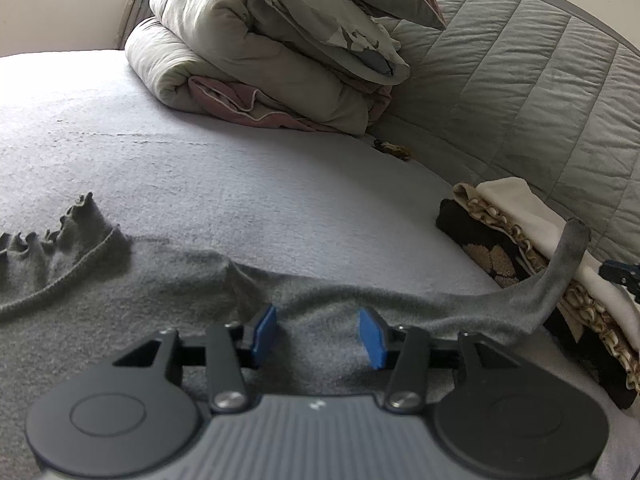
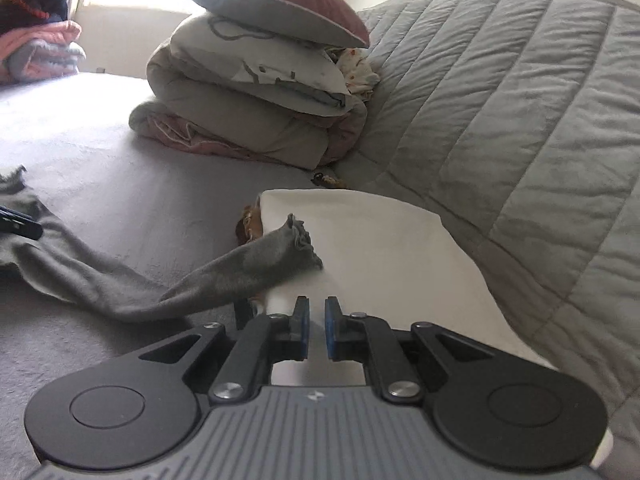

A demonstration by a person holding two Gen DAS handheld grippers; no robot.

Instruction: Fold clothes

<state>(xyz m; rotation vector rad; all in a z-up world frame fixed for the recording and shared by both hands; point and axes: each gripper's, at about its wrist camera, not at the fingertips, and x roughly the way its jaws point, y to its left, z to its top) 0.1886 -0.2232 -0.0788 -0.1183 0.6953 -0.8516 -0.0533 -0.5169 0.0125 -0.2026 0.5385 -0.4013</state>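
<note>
We see the left hand-held gripper (image 1: 318, 332) parted over the grey top (image 1: 120, 320) on the bed (image 1: 240, 184); the right hand-held gripper (image 2: 317, 328) is closed, empty.

Garment (image 1: 160, 312) on bed (image 1: 240, 184), sleeve (image 2: 256, 264) over folded stack (image 2: 380, 248).

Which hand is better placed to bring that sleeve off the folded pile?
Right, probably. The grey sleeve lies draped over the white top just ahead of the right tool, whose jaws are shut and empty. The left tool sits open over the garment's body, farther away.
</note>
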